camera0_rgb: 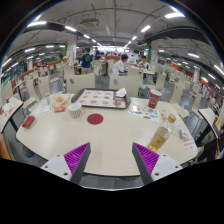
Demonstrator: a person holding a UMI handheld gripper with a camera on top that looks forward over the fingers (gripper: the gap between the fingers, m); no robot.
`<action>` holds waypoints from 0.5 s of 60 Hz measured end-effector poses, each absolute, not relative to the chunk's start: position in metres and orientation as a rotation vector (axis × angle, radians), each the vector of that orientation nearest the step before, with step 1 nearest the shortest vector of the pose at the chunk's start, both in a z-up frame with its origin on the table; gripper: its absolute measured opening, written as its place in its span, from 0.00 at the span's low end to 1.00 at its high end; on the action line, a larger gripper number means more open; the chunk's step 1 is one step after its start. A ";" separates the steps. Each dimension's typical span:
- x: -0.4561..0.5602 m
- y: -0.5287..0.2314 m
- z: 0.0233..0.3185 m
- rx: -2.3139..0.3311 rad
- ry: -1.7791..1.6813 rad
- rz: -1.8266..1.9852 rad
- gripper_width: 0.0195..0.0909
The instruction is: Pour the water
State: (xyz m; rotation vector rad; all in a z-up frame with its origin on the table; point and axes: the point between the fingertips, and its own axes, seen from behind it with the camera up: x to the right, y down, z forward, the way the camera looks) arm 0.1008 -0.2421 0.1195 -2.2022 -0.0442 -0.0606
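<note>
My gripper [113, 158] hangs open above the near side of a white table [110, 135], its purple pads spread wide with nothing between them. Beyond the right finger stands a clear bottle [160, 137] of yellowish liquid. Just behind it is a small glass [170, 118]. A red round coaster [95, 118] lies near the table's middle, well ahead of the fingers. A red cup [154, 99] stands at the far right of the table.
A tray [98, 98] with a cup [120, 100] on it lies at the far side. Two small cups [58, 102] [75, 110] stand to its left, and a red item [28, 121] lies at the left rim. Chairs ring the table, and people [120, 68] sit beyond it.
</note>
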 end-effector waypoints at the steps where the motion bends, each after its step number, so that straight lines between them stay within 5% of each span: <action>1: 0.109 -0.244 0.116 -2.202 -0.041 -0.058 0.92; 30: 0.292 -0.180 0.049 -2.095 0.078 -0.071 0.90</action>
